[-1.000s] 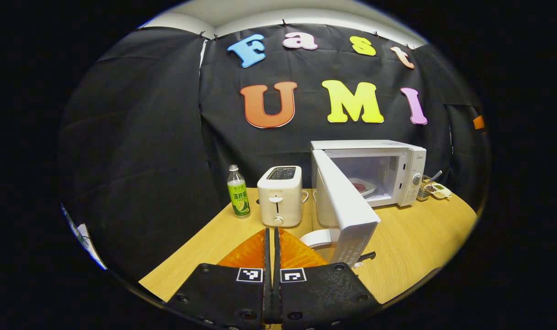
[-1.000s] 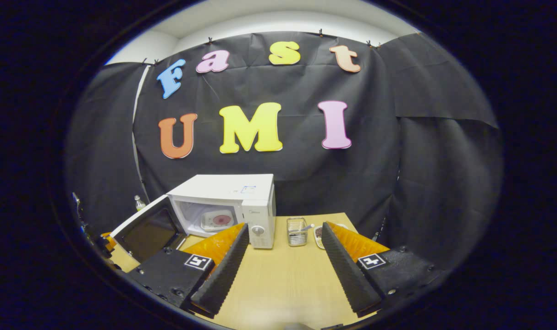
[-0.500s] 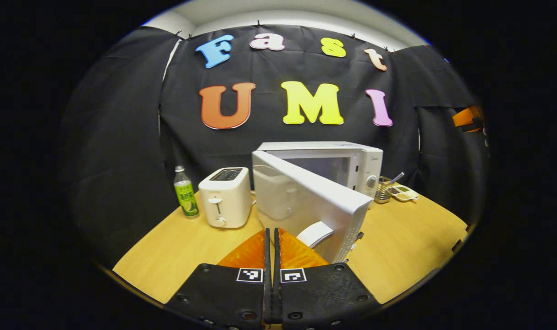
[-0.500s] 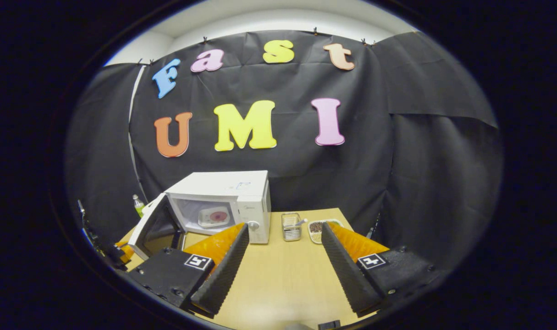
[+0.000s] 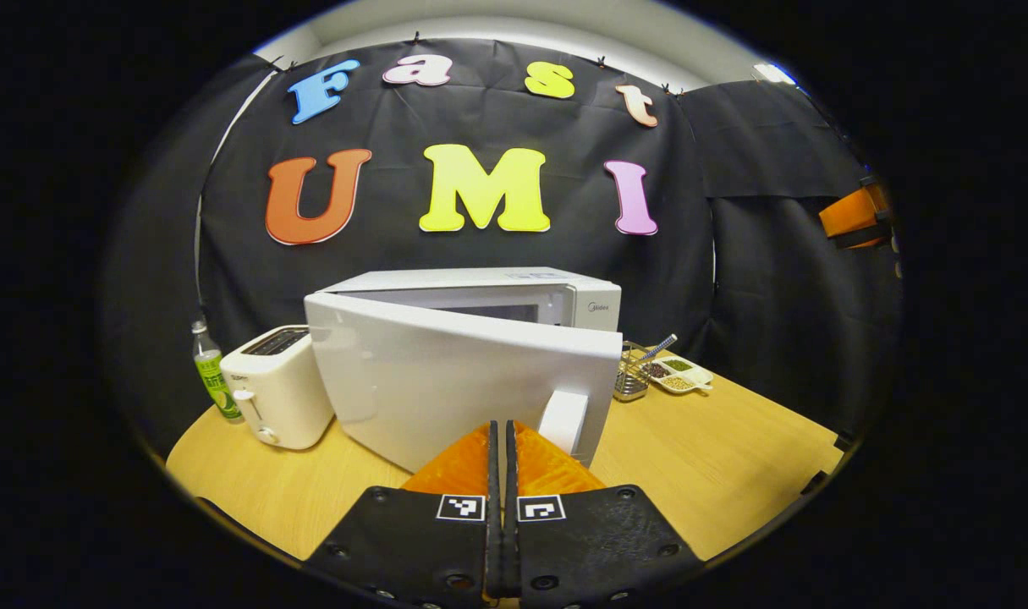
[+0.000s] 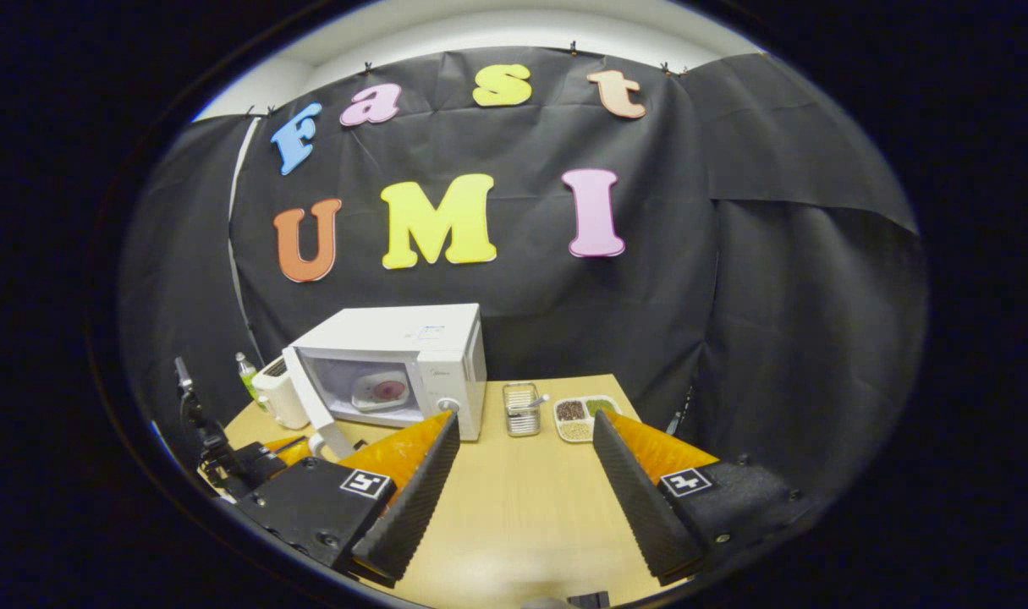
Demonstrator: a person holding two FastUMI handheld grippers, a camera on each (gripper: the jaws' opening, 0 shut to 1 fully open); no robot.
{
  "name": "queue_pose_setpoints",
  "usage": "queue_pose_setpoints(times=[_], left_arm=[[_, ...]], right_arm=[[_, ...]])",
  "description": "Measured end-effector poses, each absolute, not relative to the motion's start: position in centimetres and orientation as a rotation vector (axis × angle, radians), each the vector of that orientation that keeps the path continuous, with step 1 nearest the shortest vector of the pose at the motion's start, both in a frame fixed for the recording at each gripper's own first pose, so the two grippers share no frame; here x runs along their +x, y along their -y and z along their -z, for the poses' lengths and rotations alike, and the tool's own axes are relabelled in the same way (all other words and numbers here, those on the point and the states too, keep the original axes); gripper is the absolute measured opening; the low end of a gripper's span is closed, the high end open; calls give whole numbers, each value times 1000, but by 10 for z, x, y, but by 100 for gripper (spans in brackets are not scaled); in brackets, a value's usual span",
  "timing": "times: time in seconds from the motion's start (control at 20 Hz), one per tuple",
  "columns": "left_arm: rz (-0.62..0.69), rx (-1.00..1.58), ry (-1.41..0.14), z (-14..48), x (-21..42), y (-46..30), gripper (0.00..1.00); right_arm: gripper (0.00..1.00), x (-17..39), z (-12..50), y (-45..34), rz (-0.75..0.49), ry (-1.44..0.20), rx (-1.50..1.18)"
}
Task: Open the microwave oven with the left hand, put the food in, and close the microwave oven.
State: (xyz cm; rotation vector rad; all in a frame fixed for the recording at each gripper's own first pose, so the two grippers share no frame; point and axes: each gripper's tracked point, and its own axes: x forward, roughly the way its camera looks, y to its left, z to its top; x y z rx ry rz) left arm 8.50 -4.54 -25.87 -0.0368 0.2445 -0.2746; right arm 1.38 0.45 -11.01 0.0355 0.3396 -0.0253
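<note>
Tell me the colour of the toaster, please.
White or cream; the toaster shows best in the left gripper view.

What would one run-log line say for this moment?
white microwave door: ajar | food plate: inside | left hand-held gripper: shut, at door | right hand-held gripper: open

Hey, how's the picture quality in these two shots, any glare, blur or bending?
Left gripper view: sharp, soft sheen on the microwave door, table edge bowed by the fisheye. Right gripper view: evenly lit, microwave small but clear, little shadow.

A glossy white box-shaped microwave oven (image 5: 471, 355) and matte white plastic toaster (image 5: 278, 386) sit on the pale wood-grain tabletop (image 5: 733, 457); the clear bottle (image 5: 212, 376) wears a green label.
</note>
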Motion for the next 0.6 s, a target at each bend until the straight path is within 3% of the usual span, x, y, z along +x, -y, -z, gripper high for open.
queue_pose_setpoints(times=[0.05,0.1,0.15,0.2,0.25,0.35,0.4,0.45,0.5,0.6], left_arm=[[282,-30,-237,256,98,54,0],[288,-26,-231,255,112,62,0],[295,-26,-226,255,125,70,0],[303,-29,-227,256,140,78,0],[309,-31,-228,258,151,84,0],[315,-26,-227,260,172,94,0],[318,-19,-231,263,180,98,0],[317,-15,-230,265,188,102,0],[315,-17,-229,266,197,105,0],[300,-28,-237,268,213,108,0]], right_arm=[[100,16,110,1,31,-345,35],[100,20,106,5,36,-342,35],[92,24,106,10,44,-345,29],[100,26,106,14,49,-347,29],[92,29,107,18,56,-348,30],[92,34,110,25,67,-357,35],[100,37,112,29,76,-362,34],[92,40,113,31,80,-364,35],[100,42,115,32,81,-368,35],[100,47,119,34,80,-376,40]])
